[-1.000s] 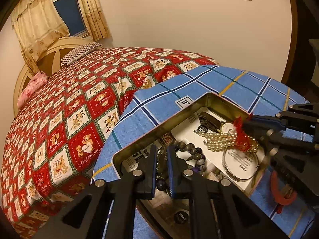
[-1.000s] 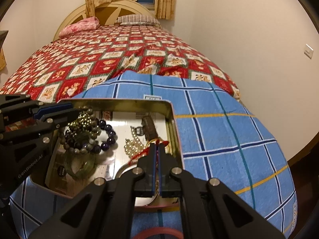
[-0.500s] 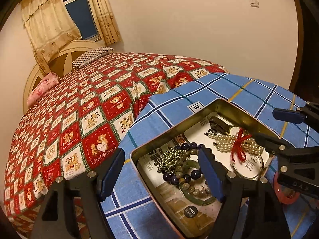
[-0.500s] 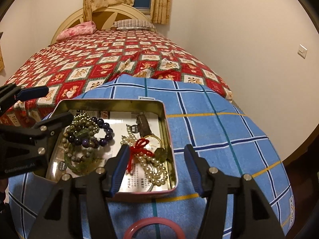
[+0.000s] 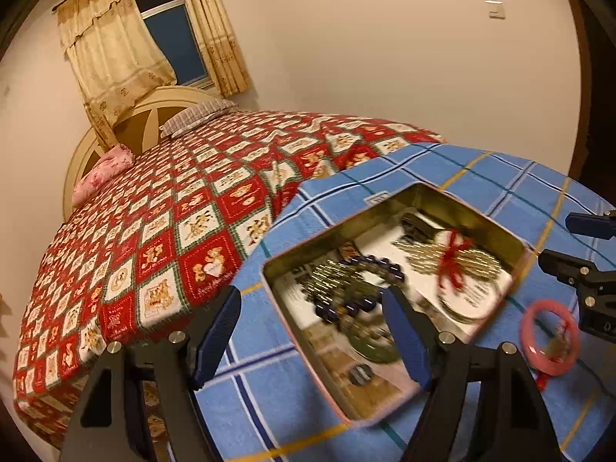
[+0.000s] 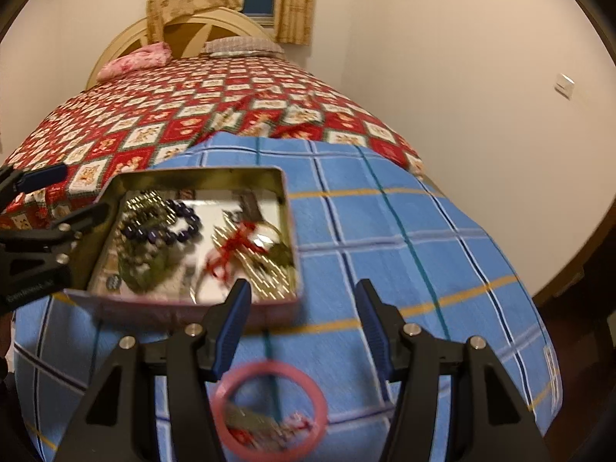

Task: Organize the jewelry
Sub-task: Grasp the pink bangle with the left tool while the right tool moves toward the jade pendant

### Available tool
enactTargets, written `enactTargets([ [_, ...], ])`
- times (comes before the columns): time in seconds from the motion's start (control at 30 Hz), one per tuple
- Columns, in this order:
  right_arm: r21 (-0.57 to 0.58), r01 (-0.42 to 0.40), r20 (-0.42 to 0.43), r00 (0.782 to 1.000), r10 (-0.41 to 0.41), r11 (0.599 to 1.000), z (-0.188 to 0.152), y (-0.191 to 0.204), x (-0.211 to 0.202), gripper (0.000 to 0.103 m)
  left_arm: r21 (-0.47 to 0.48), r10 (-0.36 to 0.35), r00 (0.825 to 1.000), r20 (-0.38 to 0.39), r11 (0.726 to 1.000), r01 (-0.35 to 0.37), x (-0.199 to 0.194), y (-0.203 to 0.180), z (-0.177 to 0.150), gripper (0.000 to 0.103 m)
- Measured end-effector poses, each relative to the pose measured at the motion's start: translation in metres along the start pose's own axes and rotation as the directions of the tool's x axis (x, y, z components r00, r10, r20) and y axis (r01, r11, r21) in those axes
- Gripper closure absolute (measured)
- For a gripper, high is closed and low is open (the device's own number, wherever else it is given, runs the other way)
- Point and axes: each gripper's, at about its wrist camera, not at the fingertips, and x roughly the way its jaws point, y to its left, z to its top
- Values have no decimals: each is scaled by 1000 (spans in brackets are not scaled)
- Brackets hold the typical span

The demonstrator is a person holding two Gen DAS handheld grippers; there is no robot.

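**Both grippers open and empty above the jewelry tin**

A bed with a red patchwork quilt (image 6: pixel 215 115) fills the upper half of both views, with a pink pillow (image 6: pixel 134 62) and a striped pillow (image 6: pixel 240 45) at the headboard near the curtained window (image 5: pixel 173 30). On the near end lies a blue checked cloth (image 6: pixel 385 231). On this cloth, in the middle left of the right wrist view, stands an open metal tin (image 6: pixel 287 200).

Inside the tin, a heap of dark bead bracelets (image 6: pixel 161 227) lies in its left part and a pearl strand tied with a red string (image 6: pixel 238 246) in its right part; blur hides the finer details. A pink bangle (image 6: pixel 269 410) lies on the cloth outside the tin, at the bottom of the frame, with small blurred pieces inside its ring.

The left gripper (image 5: pixel 312 338) has its fingers wide apart over the tin's near corner and holds nothing. The right gripper (image 6: pixel 304 327) has its fingers apart too, empty, between tin and bangle.
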Motion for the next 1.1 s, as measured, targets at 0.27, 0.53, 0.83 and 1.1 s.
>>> enactTargets([
  [0.27,88,89,-52,995,-85,992,-52,-27,-18,45,24,-72,997,11,997,72,-30,-40,-18,27],
  [0.53,183,120,-55,992,-111,976,-86,-39,-38,44,92,-124,992,7,988,123,-43,-87,-25,28],
  [0.83,200,167,-50,986,-160,966,-91,-47,-45,38,143,-163,983,-88,974,174,-12,-129,-28,50],
  [1.1,214,163,-55,987,-154,963,-94,-50,-45,34,115,-262,946,-192,951,287,12,-141,-34,94],
])
